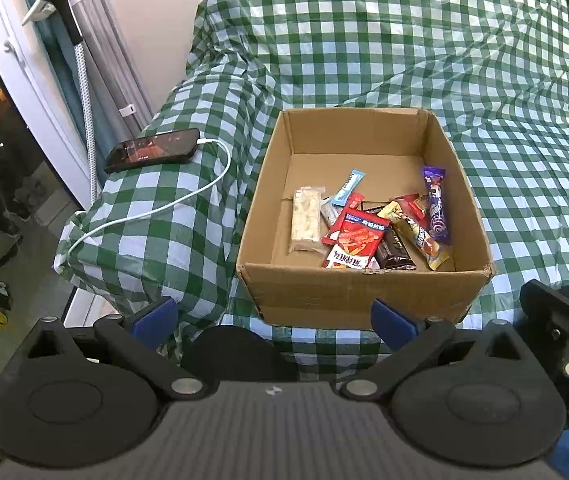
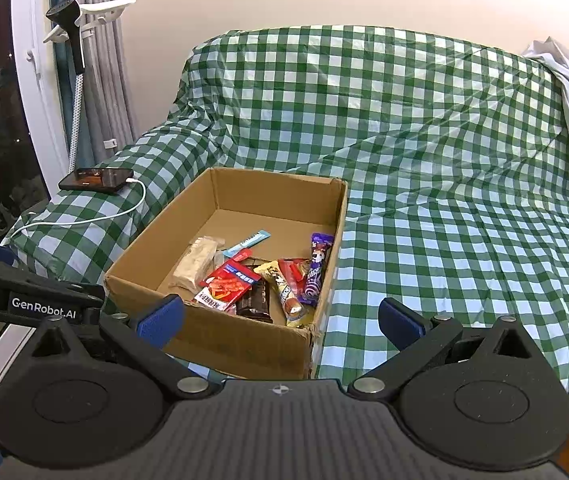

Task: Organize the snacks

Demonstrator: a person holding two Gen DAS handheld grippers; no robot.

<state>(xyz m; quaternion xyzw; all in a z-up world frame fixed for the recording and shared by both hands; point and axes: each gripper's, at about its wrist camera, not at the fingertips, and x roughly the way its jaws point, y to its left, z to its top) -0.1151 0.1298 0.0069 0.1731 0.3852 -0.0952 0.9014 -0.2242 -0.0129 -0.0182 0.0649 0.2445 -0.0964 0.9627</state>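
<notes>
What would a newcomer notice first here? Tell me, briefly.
The open cardboard box sitting on the green checked cover, with bright snack wrappers heaped at its near right. Next, the phone charging on the covered armrest to the left. Both tongs, left and right, are open and empty.

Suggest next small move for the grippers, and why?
Probably ease the right gripper forward and down over the cardboard box toward the purple snack. Both grippers hang open and empty short of the box; the purple snack lies nearest the right wall, with only its lower end overlapping other packets.
</notes>
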